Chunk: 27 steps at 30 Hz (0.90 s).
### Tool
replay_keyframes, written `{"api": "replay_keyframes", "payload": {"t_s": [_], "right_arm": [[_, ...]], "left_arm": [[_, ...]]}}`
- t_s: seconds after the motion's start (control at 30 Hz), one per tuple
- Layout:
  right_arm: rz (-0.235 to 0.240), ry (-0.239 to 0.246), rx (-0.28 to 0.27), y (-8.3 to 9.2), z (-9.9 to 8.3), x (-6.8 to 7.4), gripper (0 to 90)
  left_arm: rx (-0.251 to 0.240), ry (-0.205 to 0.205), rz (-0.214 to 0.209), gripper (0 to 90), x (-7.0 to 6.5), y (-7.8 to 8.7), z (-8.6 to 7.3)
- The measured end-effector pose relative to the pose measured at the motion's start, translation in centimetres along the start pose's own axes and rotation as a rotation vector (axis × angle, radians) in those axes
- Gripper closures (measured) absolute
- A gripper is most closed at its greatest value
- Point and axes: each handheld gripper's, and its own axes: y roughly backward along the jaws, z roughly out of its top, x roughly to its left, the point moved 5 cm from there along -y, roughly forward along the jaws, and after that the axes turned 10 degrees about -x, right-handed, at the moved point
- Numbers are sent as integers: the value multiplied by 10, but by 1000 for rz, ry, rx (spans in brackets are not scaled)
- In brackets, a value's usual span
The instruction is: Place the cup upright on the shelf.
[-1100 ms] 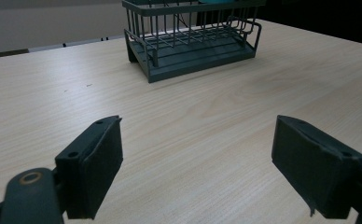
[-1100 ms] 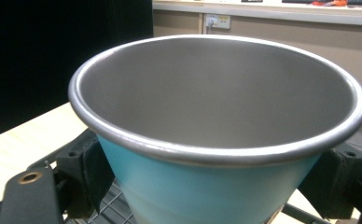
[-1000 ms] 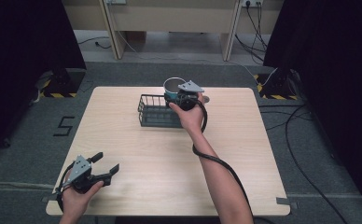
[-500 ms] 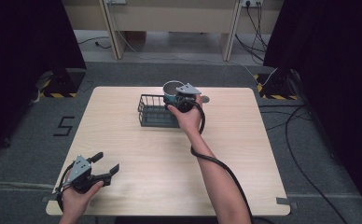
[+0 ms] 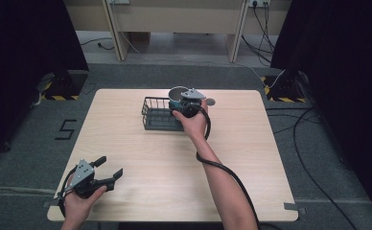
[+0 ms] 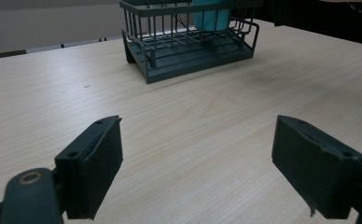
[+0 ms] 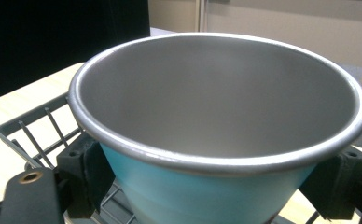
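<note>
Grey carpet surrounds a pale wooden desk [image 5: 251, 158]. At its far middle, a turquoise cup [image 7: 207, 186] with a steel rim and bare metal interior is clamped between the right tongs [image 5: 186, 101], one jaw pressed to each side of its wall. The cup hangs over the right end of a dark wire basket [image 5: 157, 115], tilted toward the camera. The left tongs [image 5: 108, 168], jaws spread wide and holding nothing, rest at the desk's near left corner, well apart from the basket.

Teal cup [image 7: 216, 140] with steel lining, upright, empty.
Held over right end of dark wire basket [image 5: 157, 115], at far middle of worktop [image 5: 251, 158].
</note>
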Motion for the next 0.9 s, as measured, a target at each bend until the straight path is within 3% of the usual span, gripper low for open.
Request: {"api": "replay_keyframes", "payload": {"t_s": [0.6, 0.9], "right_arm": [[-9, 6, 31, -4, -8, 2, 163], [-3, -14, 36, -3, -8, 3, 150]], "left_arm": [[2, -1, -4, 158, 0, 0, 0], [2, 2, -6, 159, 0, -1, -1]]}}
